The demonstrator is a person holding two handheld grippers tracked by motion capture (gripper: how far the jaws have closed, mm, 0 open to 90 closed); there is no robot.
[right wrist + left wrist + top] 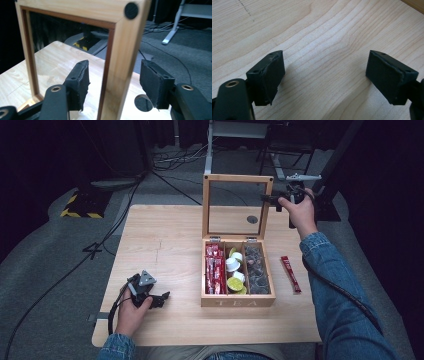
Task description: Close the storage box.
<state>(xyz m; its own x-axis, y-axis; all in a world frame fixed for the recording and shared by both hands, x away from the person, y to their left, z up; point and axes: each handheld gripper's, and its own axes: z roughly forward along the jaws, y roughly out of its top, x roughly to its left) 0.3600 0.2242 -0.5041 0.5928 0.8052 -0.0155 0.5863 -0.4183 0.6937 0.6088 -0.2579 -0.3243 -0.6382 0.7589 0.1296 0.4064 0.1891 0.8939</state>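
A wooden tea box (238, 301) sits mid-table (165, 245), its lid (120, 57) upright at the far side. The right gripper (113, 82) straddles the lid's right edge, jaws half-open, pads apart from it. The left gripper (324, 75) rests near-left, jaws wide, empty.

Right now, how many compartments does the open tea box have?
3, side by side in the tea box: left holds red sachets, middle holds small cups, right holds dark pods.

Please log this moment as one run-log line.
right gripper: open, straddling upright tea box lid | left gripper: open, on table | sachet: beside box
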